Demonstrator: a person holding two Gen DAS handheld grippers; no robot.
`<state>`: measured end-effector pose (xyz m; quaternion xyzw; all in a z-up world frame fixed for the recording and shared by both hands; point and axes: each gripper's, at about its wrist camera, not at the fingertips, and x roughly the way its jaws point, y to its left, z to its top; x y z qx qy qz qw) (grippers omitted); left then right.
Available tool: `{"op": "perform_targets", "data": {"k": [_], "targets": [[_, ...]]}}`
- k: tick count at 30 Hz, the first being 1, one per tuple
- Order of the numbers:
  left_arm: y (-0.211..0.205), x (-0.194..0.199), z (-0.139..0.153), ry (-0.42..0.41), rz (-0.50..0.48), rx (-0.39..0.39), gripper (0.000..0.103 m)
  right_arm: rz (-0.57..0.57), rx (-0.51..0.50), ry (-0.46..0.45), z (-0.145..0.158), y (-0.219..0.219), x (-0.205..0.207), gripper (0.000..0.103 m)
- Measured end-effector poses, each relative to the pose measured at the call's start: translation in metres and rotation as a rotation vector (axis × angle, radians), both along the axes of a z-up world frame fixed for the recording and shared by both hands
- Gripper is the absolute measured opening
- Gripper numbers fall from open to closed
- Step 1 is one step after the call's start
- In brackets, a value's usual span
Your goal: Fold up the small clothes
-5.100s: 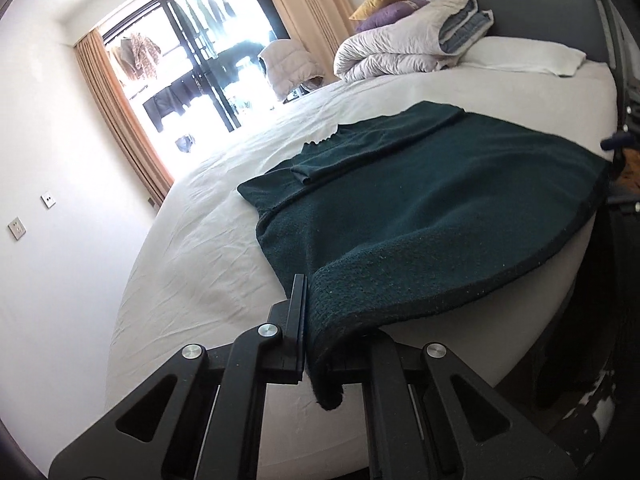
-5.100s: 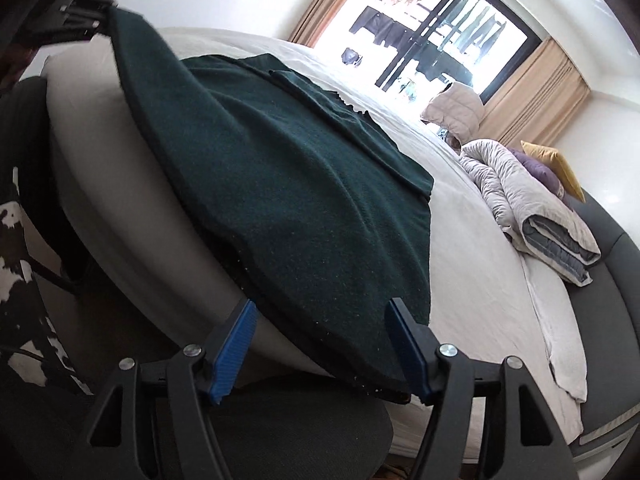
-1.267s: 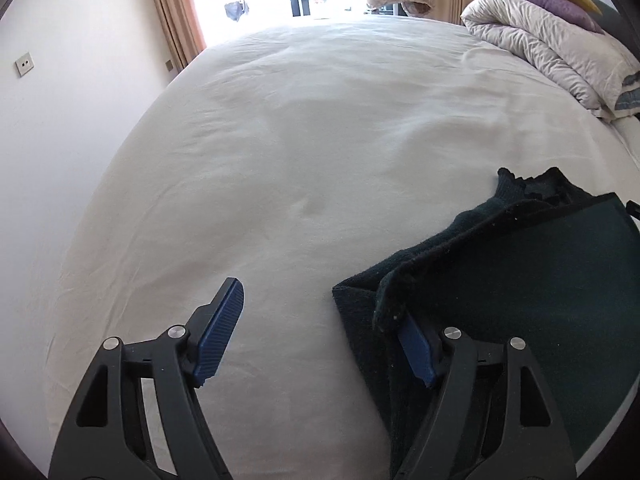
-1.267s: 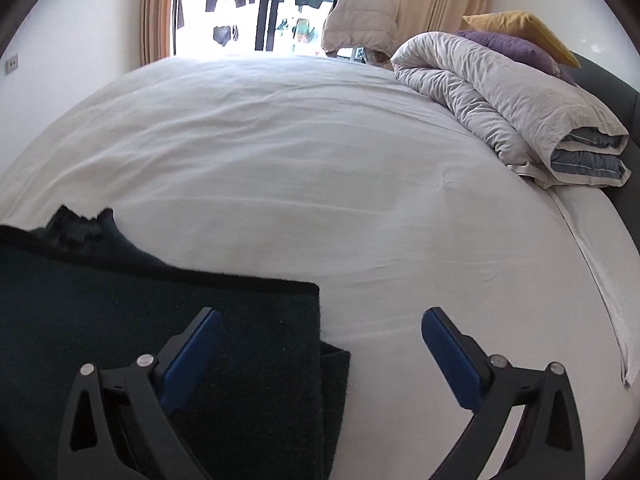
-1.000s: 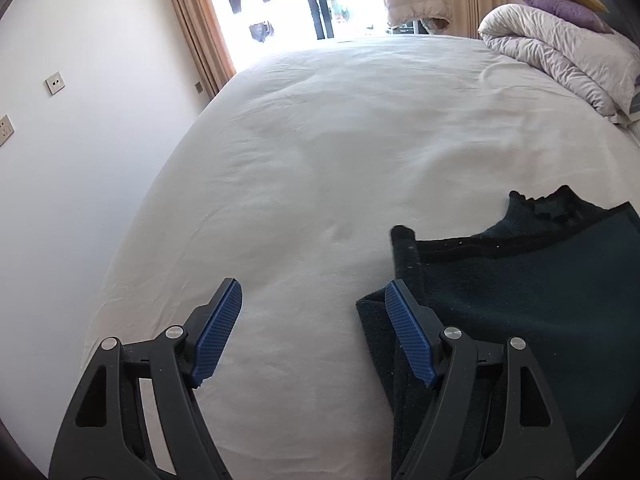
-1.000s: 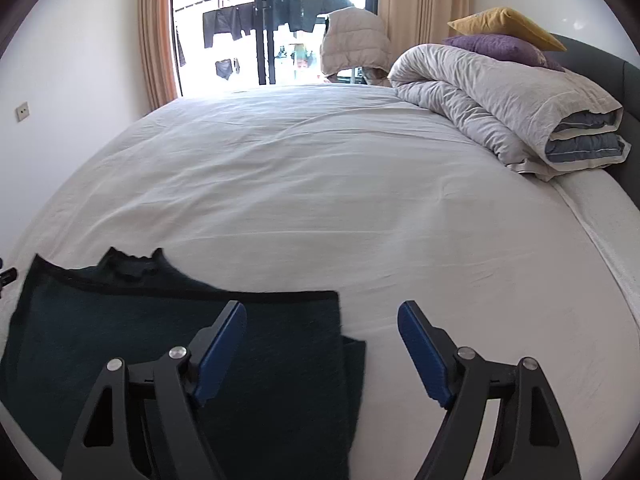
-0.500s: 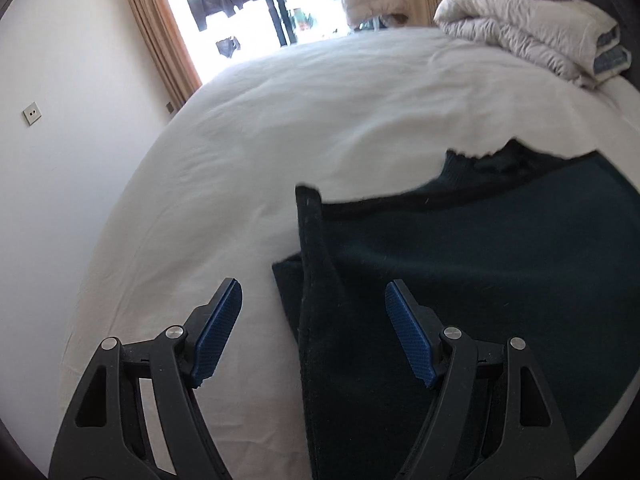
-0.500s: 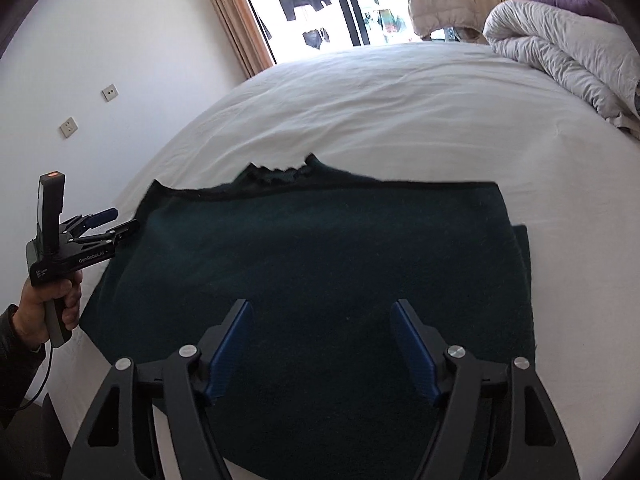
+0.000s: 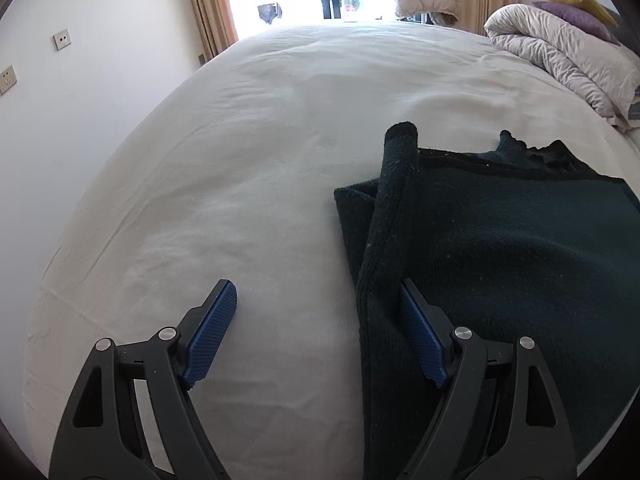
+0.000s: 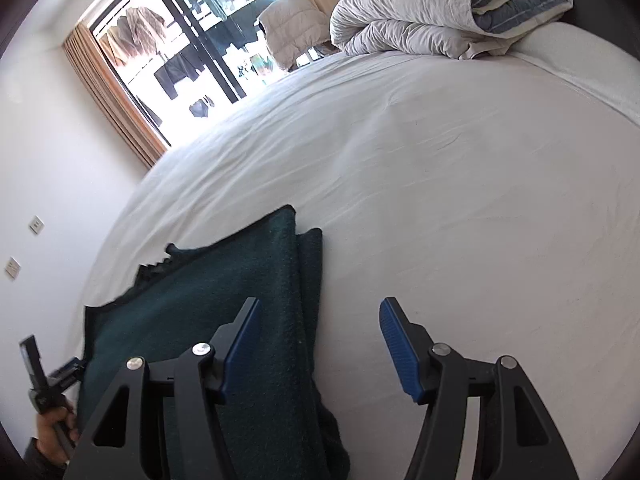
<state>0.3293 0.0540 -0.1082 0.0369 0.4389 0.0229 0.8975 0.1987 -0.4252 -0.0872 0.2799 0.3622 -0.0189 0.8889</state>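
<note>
A dark green knitted sweater lies folded on the white bed sheet. Its left side forms a raised rolled ridge that runs down between the jaws of my left gripper, close against the right pad. Those jaws are opening and neither pad presses the cloth. In the right wrist view the sweater shows its doubled right edge. That edge lies between the jaws of my right gripper, beside the left pad. The jaws are closing, and the pads are not touching the cloth.
A folded grey duvet with purple and yellow pillows lies at the head of the bed. A bright window with curtains is beyond the bed, and a white wall with sockets is on the left. A person's hand shows at the lower left.
The sweater hung off the bed edge in both grippers; now it lies folded and let go. My left gripper has shifted left off the cloth. My right gripper has rolled and moved from mid-sweater to its right edge.
</note>
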Motion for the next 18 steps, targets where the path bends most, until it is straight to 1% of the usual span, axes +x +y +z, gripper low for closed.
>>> {"op": "perform_targets", "data": {"k": [2, 4, 7, 8, 9, 10, 11, 12, 13, 14, 15, 16, 17, 18], "targets": [[0.010, -0.016, 0.005, -0.014, 0.014, -0.055, 0.081, 0.035, 0.056, -0.017, 0.001, -0.007, -0.010, 0.064], [0.020, -0.036, 0.010, -0.031, 0.032, -0.125, 0.081, 0.077, 0.061, 0.008, -0.002, -0.005, -0.015, 0.064], [0.030, -0.069, 0.015, -0.041, 0.008, -0.298, 0.081, 0.168, 0.055, 0.063, -0.012, 0.011, -0.020, 0.064], [0.031, -0.079, 0.012, -0.030, -0.006, -0.344, 0.081, 0.193, 0.049, 0.082, -0.015, 0.018, -0.022, 0.064], [0.030, -0.087, 0.009, -0.008, -0.022, -0.370, 0.081, 0.217, 0.042, 0.100, -0.019, 0.025, -0.023, 0.064], [0.026, -0.093, 0.006, 0.012, -0.038, -0.377, 0.081, 0.239, 0.033, 0.123, -0.024, 0.031, -0.022, 0.063], [0.022, -0.099, 0.004, 0.015, -0.052, -0.362, 0.081, 0.250, 0.021, 0.143, -0.028, 0.037, -0.021, 0.062], [0.016, -0.103, 0.001, 0.009, -0.068, -0.340, 0.081, 0.251, 0.001, 0.154, -0.030, 0.041, -0.020, 0.056], [0.014, -0.108, -0.001, 0.008, -0.081, -0.315, 0.081, 0.242, -0.020, 0.155, -0.030, 0.043, -0.021, 0.049], [0.010, -0.110, -0.003, 0.013, -0.086, -0.292, 0.081, 0.234, -0.019, 0.153, -0.029, 0.043, -0.021, 0.042], [0.010, -0.112, -0.004, 0.012, -0.088, -0.283, 0.081, 0.223, -0.011, 0.155, -0.029, 0.041, -0.020, 0.025], [0.008, -0.112, -0.005, 0.019, -0.089, -0.271, 0.081, 0.210, -0.009, 0.158, -0.029, 0.038, -0.021, 0.015], [0.007, -0.110, -0.005, 0.027, -0.089, -0.247, 0.075, 0.204, -0.008, 0.157, -0.029, 0.037, -0.021, 0.013], [0.006, -0.107, -0.007, 0.028, -0.093, -0.223, 0.063, 0.198, -0.018, 0.156, -0.028, 0.036, -0.022, 0.010]]}}
